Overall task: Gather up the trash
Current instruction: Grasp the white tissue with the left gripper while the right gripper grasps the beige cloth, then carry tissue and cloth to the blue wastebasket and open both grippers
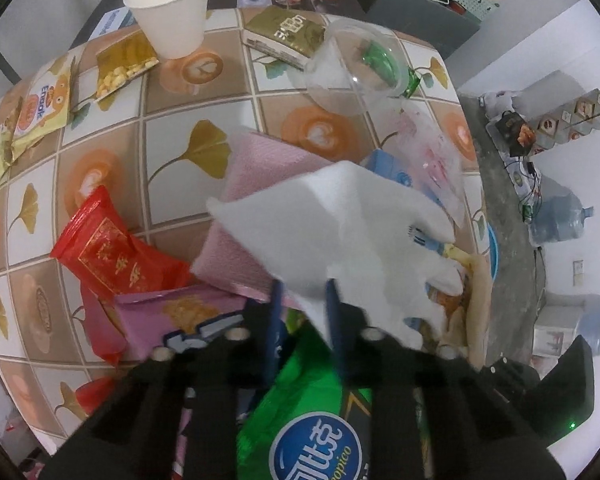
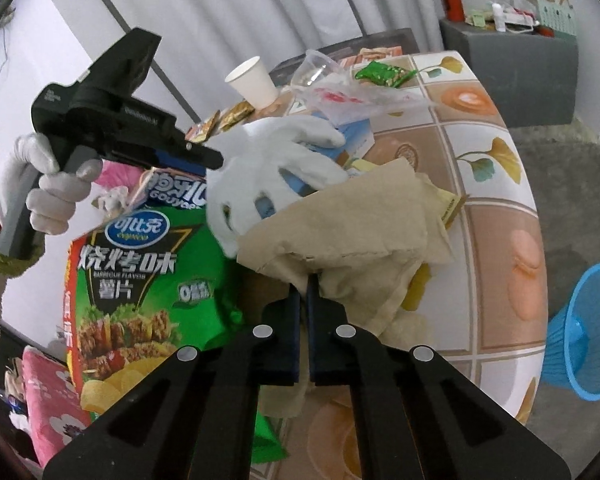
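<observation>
A white tissue (image 1: 340,220) hangs crumpled over the trash pile, and my left gripper (image 1: 304,296) is shut on its lower corner. The right wrist view shows the same left gripper (image 2: 210,160) in a gloved hand (image 2: 56,192), with the white tissue (image 2: 276,168) at its tips. My right gripper (image 2: 305,300) is shut on a crumpled brown paper napkin (image 2: 352,216) lying on the table. A green chip bag (image 2: 140,280) lies just left of the napkin, under the left gripper.
On the patterned tablecloth (image 1: 172,148) lie a red packet (image 1: 112,248), a pink cloth (image 1: 256,184), a white paper cup (image 1: 172,12), a clear plastic cup (image 1: 352,68) and several snack wrappers. A blue bin (image 2: 584,328) stands on the floor beyond the table's right edge.
</observation>
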A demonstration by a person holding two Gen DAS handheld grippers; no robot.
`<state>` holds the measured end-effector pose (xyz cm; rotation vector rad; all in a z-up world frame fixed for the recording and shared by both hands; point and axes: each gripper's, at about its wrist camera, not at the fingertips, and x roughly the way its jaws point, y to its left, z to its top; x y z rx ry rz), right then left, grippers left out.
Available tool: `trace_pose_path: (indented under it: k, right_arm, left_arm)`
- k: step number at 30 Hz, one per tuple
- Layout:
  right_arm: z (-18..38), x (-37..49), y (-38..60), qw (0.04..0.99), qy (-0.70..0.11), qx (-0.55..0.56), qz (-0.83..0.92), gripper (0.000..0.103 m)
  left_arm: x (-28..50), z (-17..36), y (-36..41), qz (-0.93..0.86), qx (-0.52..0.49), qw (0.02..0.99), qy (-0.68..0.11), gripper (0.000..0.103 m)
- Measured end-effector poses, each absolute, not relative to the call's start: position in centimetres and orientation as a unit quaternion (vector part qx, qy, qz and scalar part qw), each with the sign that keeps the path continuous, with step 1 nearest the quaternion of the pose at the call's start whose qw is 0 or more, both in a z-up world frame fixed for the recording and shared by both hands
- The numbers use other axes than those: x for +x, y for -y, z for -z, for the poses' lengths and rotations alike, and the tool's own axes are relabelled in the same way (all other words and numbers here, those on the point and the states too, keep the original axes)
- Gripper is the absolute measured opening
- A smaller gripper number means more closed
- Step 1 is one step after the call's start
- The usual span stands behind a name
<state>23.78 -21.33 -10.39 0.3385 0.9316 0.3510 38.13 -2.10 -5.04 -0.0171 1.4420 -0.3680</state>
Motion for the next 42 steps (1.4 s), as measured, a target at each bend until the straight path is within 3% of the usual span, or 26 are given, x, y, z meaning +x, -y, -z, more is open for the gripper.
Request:
trace_pose_path:
  k: [3, 12, 25, 35, 42]
  right_arm:
    - [10.2, 23.7, 21.7, 0.866, -0.439, 0.169, -0.169, 0.001]
    - [8.2, 23.2, 22.9, 0.877, -0.41, 0.185, -0.169, 0.001]
    - [2.5, 18.2, 29.0, 0.907, -0.322, 0.226, -0.148, 0.001]
    - [4.3, 12.7, 39.5, 0.91, -0.302, 0.282, -0.023, 0.001]
    - [11.4, 11.8, 48.7, 0.862, -0.33, 0.382, 0.05, 0.001]
  left_arm:
    - [38.0, 4.6, 2.0, 0.172, -0.008, 0.745, -0.644, 0.002]
    - [36.2, -0.1, 1.8, 0.189, -0.012, 0.796, -0.575, 0.001]
    - [27.9, -11.9, 6.6, 0.285, -0.008, 0.851, -0.442, 0.0]
    - [24.3, -9.3, 22.4, 0.404, 0.036, 0.786, -0.467, 0.0]
    - [23.9, -1.1, 35.7, 0.446, 0.107, 0.723, -0.517, 0.001]
